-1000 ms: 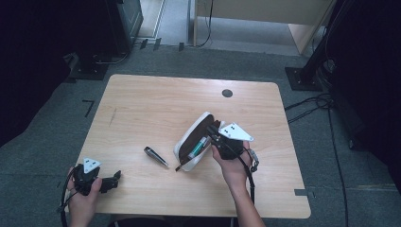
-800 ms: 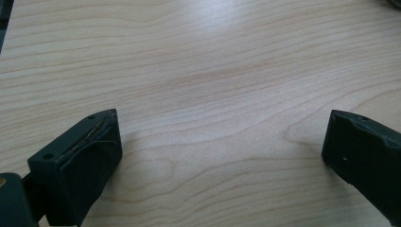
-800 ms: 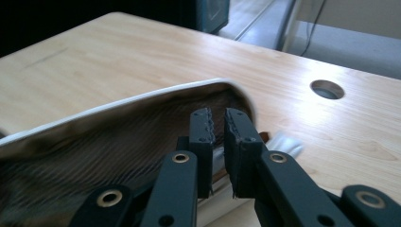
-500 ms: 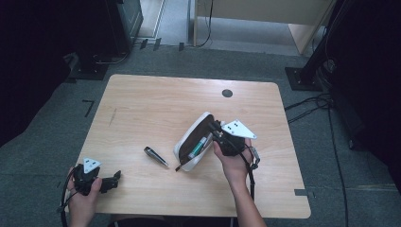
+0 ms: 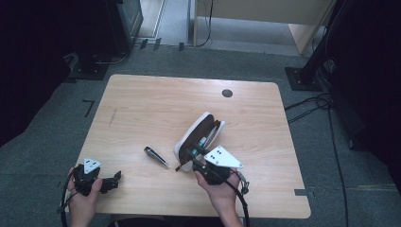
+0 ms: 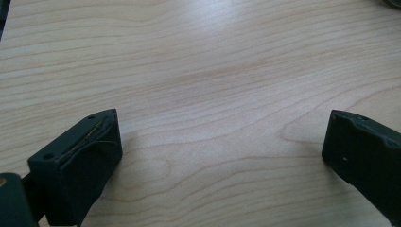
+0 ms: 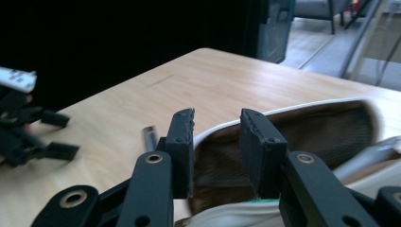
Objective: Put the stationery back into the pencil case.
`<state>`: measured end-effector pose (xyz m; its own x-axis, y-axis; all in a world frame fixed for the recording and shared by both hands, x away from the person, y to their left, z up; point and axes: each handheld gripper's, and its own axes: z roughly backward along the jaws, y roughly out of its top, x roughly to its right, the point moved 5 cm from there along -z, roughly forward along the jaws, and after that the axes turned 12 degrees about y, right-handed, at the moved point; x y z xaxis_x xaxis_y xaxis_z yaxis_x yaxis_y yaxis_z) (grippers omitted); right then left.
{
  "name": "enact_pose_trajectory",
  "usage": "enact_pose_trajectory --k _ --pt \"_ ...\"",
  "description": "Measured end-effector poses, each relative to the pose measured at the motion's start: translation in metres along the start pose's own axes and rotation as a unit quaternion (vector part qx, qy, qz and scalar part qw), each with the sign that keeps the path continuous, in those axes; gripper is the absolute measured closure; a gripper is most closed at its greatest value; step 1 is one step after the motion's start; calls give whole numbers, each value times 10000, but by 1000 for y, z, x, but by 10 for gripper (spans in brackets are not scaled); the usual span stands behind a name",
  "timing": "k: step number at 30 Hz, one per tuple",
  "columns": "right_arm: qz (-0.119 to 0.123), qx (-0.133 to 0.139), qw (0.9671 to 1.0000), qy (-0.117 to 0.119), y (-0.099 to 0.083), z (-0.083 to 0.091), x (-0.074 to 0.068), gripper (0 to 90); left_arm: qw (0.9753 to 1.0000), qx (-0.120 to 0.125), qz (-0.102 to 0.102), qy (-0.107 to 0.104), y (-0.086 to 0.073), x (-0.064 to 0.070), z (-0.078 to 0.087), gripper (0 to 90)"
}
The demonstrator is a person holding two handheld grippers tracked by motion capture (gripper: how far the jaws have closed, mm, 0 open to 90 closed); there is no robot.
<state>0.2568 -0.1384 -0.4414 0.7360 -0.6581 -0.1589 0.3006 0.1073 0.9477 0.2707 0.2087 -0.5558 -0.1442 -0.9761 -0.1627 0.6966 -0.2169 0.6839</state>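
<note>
My right gripper [image 5: 189,153], jaws part-open over the white pouch's [image 5: 189,135] near rim, seemingly grasps nothing. My left gripper [image 5: 116,178] rests released at the table's [image 5: 156,104] seven o'clock corner.

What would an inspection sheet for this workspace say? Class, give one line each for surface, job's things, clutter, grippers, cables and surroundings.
Surface: wooden table, dark round spot near the far edge.
Job's things: open white pencil case with pens inside; dark pen lying beside it.
Clutter: nothing seen.
Grippers: left gripper open over bare wood; right gripper part open at the case's rim.
Cables: black cable trailing from the right gripper.
Surroundings: grey carpet, dark stands.
</note>
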Motion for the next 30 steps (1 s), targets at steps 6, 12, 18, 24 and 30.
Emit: enact_pose_trajectory --k 6,12,18,24,30 --pt "110 -117 9996 250 -15 -18 -31 655 10000 -2 -1 -2 0 0 0 0" --pt "144 -319 9985 428 -31 -39 -46 663 10000 -1 -1 -1 0 0 0 0" --pt "162 -669 9974 219 -56 -69 -51 663 10000 -1 1 -2 0 0 0 0" --pt "174 -1061 9942 -25 -74 -91 -53 650 10000 -1 0 -3 0 0 0 0" --pt "168 -1259 9913 -344 -81 -101 -49 600 10000 -1 -3 -8 0 0 0 0"
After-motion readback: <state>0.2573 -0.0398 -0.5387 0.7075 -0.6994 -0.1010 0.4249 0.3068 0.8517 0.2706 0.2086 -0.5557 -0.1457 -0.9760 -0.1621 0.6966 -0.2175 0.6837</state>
